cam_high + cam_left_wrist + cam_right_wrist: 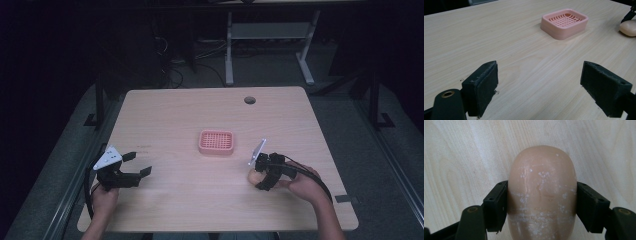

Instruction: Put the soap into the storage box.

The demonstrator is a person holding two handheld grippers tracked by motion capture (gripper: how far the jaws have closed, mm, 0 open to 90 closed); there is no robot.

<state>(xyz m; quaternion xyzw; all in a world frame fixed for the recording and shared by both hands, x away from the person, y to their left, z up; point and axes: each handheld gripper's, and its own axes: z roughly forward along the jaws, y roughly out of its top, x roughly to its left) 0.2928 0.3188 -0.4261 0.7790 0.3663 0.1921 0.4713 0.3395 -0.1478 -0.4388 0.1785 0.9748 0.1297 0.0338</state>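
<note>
We are pinching the tan soap bar [542, 195] between the fingers of the right gripper [260, 175], both pads pressing on its sides as it is lying on the desk [180, 195], near the pink soap dish [216, 142]. We are holding the left gripper [135, 166] well apart, its fingers [482, 86] spread wide and gripping nothing.

Pink soap dish [564, 23] beyond spread jaws
</note>
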